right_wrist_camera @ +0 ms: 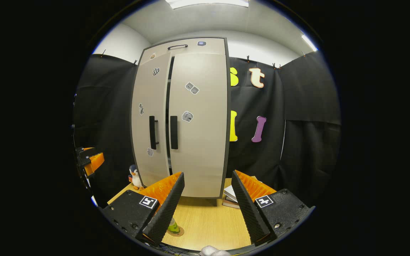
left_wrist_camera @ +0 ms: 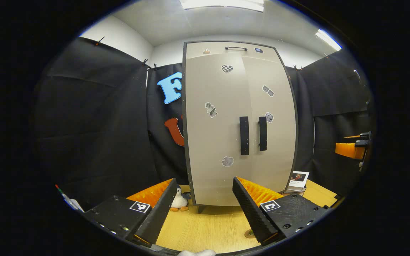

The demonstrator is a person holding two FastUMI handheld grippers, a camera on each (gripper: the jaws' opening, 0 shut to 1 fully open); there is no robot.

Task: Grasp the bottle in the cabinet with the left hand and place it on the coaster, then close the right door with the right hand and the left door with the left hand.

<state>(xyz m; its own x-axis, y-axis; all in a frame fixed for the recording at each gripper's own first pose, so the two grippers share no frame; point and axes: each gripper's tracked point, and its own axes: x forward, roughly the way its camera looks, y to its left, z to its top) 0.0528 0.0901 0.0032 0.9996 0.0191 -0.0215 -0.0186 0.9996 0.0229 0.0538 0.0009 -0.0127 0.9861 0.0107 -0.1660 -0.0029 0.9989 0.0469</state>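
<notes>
Left gripper point(left_wrist_camera: 203, 206), seen in the left gripper view, hangs above the wooden counter point(left_wrist_camera: 208, 227) with its fingers point(left_wrist_camera: 162, 209) set wide apart and nothing between them; it faces the cabinet point(left_wrist_camera: 238, 121) head-on. Both cabinet doors appear closed from this side, the left door point(left_wrist_camera: 214, 135) and right door point(left_wrist_camera: 272, 135) meeting at a pair of dark vertical handles point(left_wrist_camera: 244, 135). Small stickers dot both door faces. A toy penguin point(left_wrist_camera: 179, 201) stands on the counter just beside the cabinet's lower left corner, and a small card or booklet point(left_wrist_camera: 298, 179) stands near its lower right corner. A round coaster point(left_wrist_camera: 250, 233) lies on the counter, partly hidden behind the gripper's right finger. At the far right edge of this view the right gripper point(left_wrist_camera: 351, 149) appears, well apart from the cabinet.

Right gripper point(right_wrist_camera: 205, 206), in the right gripper view, likewise has its fingers spread with an empty gap, held above the counter point(right_wrist_camera: 208, 220) in front of the cabinet point(right_wrist_camera: 190, 117). From this angle a narrow dark slit shows between the left door point(right_wrist_camera: 151, 117) and right door point(right_wrist_camera: 199, 117). The bottle point(right_wrist_camera: 173, 226), greenish at its visible base, stands on the coaster point(right_wrist_camera: 176, 232), mostly hidden behind this gripper's left finger. The penguin point(right_wrist_camera: 134, 176) stands left of the cabinet, and a stack of books point(right_wrist_camera: 231, 197) lies by its right corner. The left gripper point(right_wrist_camera: 91, 161) shows at the left edge.
</notes>
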